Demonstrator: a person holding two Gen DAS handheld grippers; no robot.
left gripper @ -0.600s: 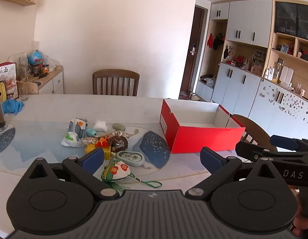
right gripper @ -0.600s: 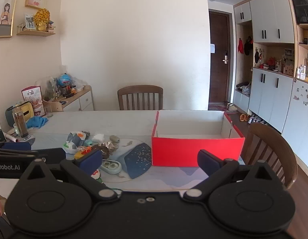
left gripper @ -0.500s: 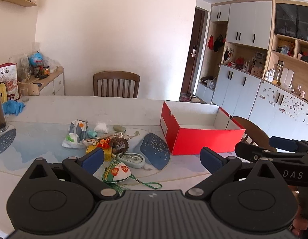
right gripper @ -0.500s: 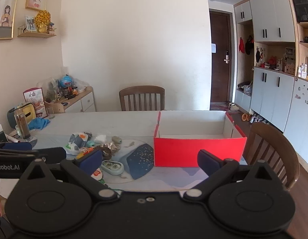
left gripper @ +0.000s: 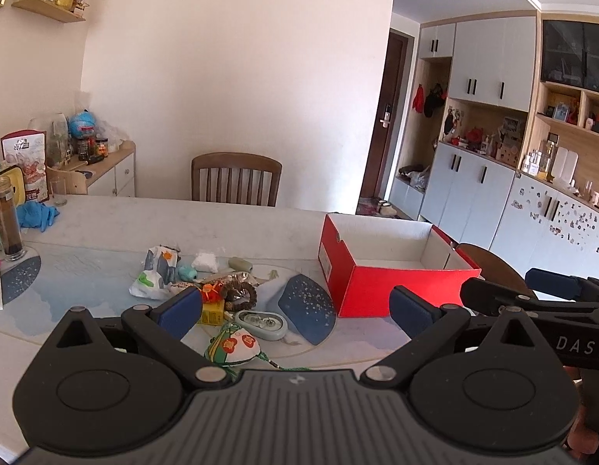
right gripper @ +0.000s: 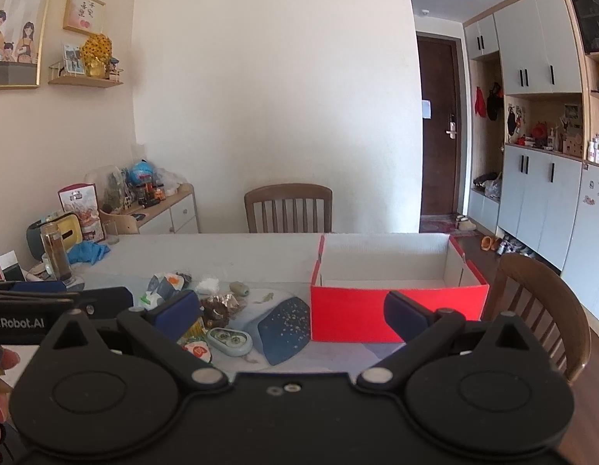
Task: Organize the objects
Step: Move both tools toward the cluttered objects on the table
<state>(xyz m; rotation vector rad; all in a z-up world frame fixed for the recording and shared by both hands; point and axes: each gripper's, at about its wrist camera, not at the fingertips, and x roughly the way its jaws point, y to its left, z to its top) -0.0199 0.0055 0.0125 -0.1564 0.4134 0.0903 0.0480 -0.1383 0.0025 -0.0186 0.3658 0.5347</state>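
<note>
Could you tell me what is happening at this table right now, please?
A person holds a gripper in each hand above a table. The left gripper and right gripper are both open and hold nothing. A pile of small things lies on the table beside an open red box, which looks empty as far as its inside shows. Nothing has been picked up yet.

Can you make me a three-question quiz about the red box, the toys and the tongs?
1. Where is the red box from the pile of small things?
A. left of it
B. right of it
C. on top of it

2. What colour are the pads on the left tongs?
A. blue
B. yellow
C. white

3. What do the right tongs hold?
A. a glove
B. a jar
C. nothing

Answers: 1 B, the box stands right of the pile. 2 A, the pads look blue. 3 C, the jaws stand wide apart, empty.
</note>
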